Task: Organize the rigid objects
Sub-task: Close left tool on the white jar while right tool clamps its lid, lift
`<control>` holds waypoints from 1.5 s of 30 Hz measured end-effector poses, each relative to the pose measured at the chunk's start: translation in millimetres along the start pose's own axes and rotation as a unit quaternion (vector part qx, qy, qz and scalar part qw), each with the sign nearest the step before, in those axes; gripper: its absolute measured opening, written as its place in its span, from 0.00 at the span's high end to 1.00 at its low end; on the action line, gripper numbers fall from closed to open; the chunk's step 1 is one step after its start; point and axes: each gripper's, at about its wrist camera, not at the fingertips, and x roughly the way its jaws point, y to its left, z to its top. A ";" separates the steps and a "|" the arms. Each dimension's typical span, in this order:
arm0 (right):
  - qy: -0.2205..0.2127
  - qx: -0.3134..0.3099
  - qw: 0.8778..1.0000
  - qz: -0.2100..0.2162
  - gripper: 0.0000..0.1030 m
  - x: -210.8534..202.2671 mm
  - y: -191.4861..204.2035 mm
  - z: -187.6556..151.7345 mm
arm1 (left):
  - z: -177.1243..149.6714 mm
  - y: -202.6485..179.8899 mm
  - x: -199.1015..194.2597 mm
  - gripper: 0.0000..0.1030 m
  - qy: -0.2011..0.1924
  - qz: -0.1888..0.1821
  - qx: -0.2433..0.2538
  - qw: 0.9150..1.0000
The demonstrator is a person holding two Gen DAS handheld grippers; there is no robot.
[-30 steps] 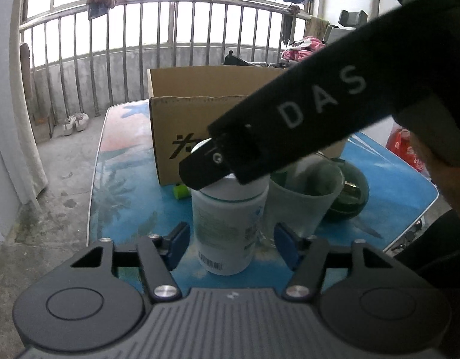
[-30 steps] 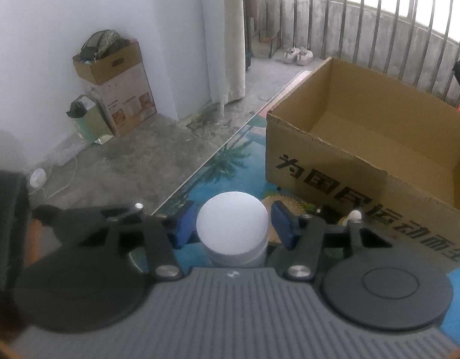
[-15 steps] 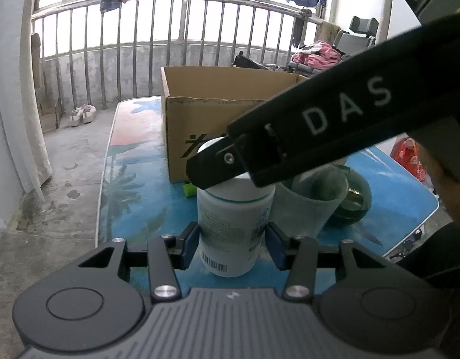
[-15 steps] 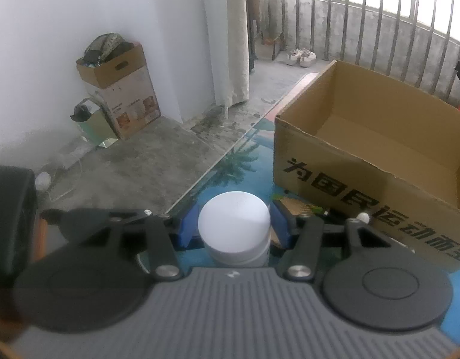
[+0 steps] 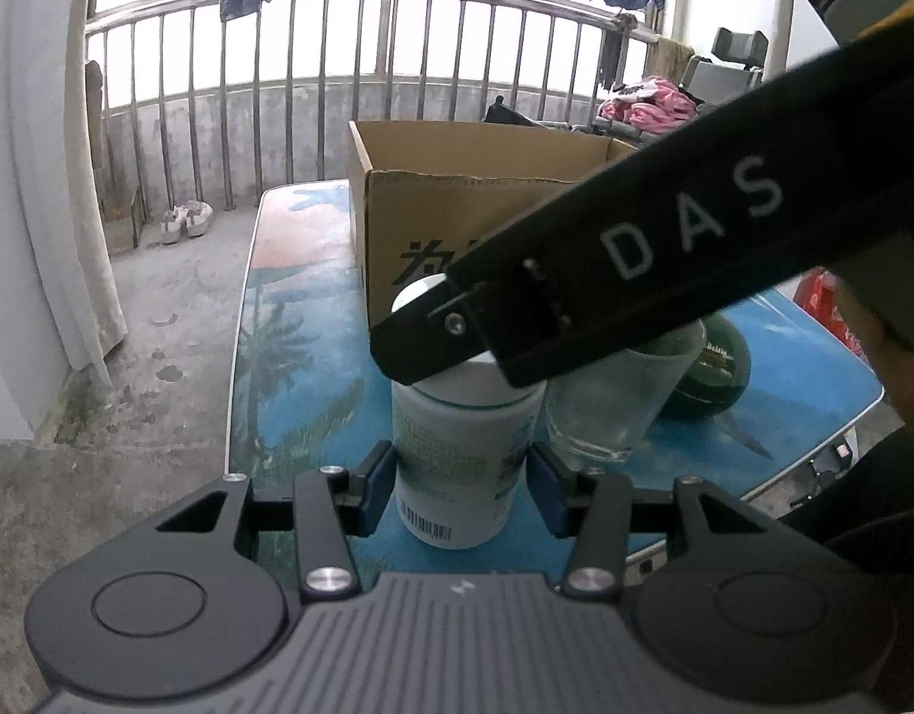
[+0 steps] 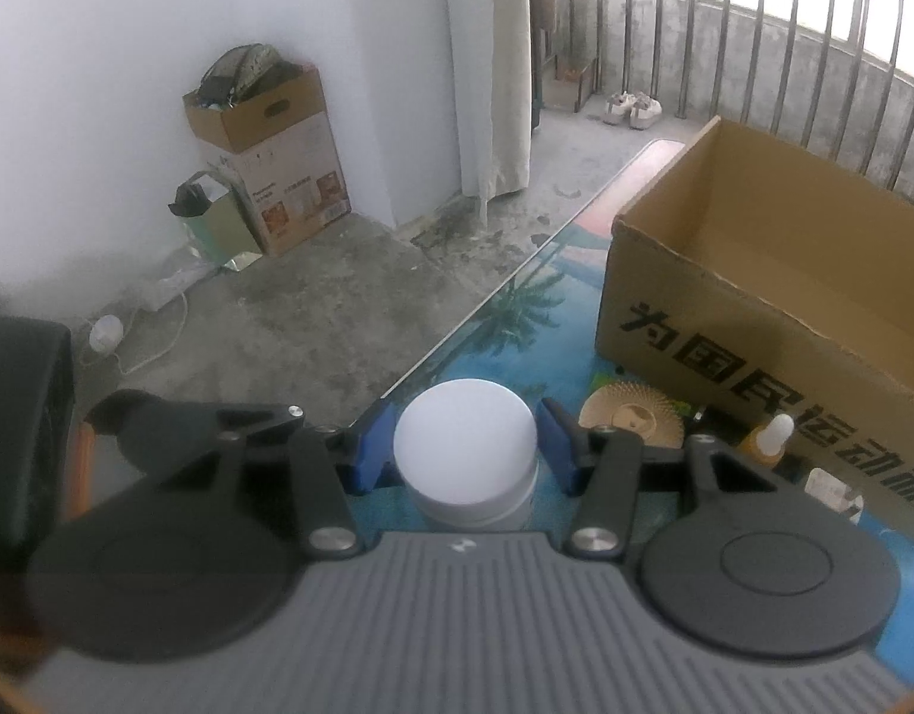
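Note:
A white pill bottle (image 5: 463,464) with a white cap stands upright on the blue table (image 5: 302,309). My left gripper (image 5: 462,494) is shut on the bottle's body, blue pads against both sides. My right gripper (image 6: 466,443) comes from above and is shut on the bottle's cap (image 6: 466,440); its black body crosses the left wrist view (image 5: 635,273). An open, empty cardboard box (image 6: 772,262) stands behind the bottle and also shows in the left wrist view (image 5: 457,226).
A clear glass cup (image 5: 612,410) and a dark green round jar (image 5: 713,369) stand right of the bottle. A round tan brush (image 6: 632,416), a small dropper bottle (image 6: 769,440) and a white item (image 6: 832,491) lie by the box front. The table's left edge (image 6: 475,321) is close.
My left gripper closed from open onto the bottle's body. My right gripper kept its grip on the cap. The view shifted slightly as both grippers moved with the bottle.

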 end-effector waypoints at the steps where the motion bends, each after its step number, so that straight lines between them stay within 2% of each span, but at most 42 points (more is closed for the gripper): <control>1: 0.000 0.001 1.000 -0.001 0.50 -0.7 0.3 -0.3 | -1.1 -0.4 -0.4 0.51 -0.001 0.000 0.002 1.000; 7: 0.003 0.002 1.000 -0.001 0.50 -3.1 0.6 0.2 | -1.4 -3.0 4.0 0.48 -0.005 0.004 0.006 1.000; 33: 0.018 0.014 1.000 -0.008 0.48 3.2 0.3 -8.3 | -11.8 -2.3 8.2 0.48 -0.018 0.000 0.008 1.000; 45: 0.004 0.003 1.000 -0.006 0.49 -8.0 2.4 -1.6 | -8.1 -6.4 -2.2 0.48 -0.035 0.011 0.017 0.999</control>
